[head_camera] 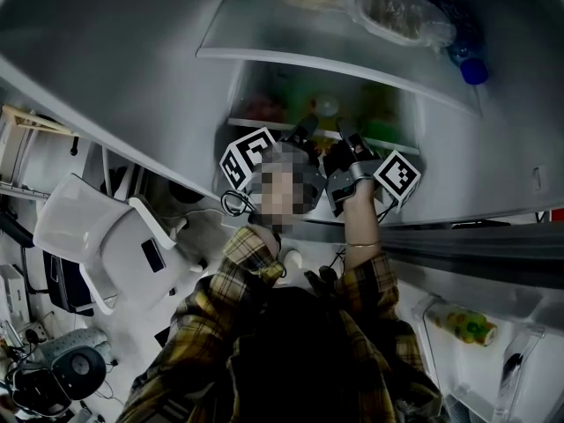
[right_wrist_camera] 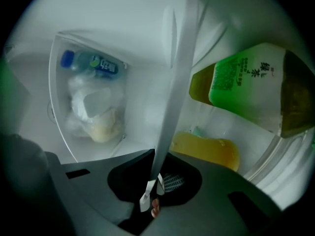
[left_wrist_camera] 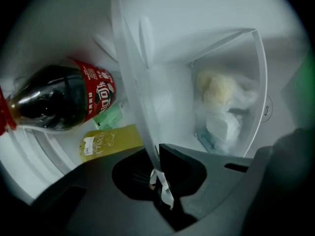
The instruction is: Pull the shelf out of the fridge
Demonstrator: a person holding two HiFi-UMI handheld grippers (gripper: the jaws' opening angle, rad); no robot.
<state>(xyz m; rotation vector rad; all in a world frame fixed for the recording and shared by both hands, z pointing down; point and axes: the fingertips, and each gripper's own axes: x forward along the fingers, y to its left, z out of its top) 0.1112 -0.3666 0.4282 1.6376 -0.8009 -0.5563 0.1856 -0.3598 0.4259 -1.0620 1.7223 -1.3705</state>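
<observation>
The fridge shelf (head_camera: pixel 256 123) is a pale, glassy board with a white front edge, set in the open compartment ahead of me. My left gripper (head_camera: pixel 304 130) and right gripper (head_camera: pixel 345 135) both reach level to that edge, side by side. In the left gripper view the shelf edge (left_wrist_camera: pixel 135 82) runs as a white strip down into the left gripper (left_wrist_camera: pixel 158 178), whose jaws are clamped on it. In the right gripper view the same shelf edge (right_wrist_camera: pixel 179 82) passes into the right gripper (right_wrist_camera: pixel 153 191), also clamped on it.
On the shelf lie a cola bottle (left_wrist_camera: pixel 64 100), a green tea bottle (right_wrist_camera: pixel 246 87) and a yellow bottle (left_wrist_camera: pixel 110 141). A bag of food (head_camera: pixel 388 7) and a blue-capped bottle (head_camera: pixel 471 69) sit higher up. A white chair (head_camera: pixel 115 236) stands left; the fridge door (head_camera: pixel 520 333) hangs right.
</observation>
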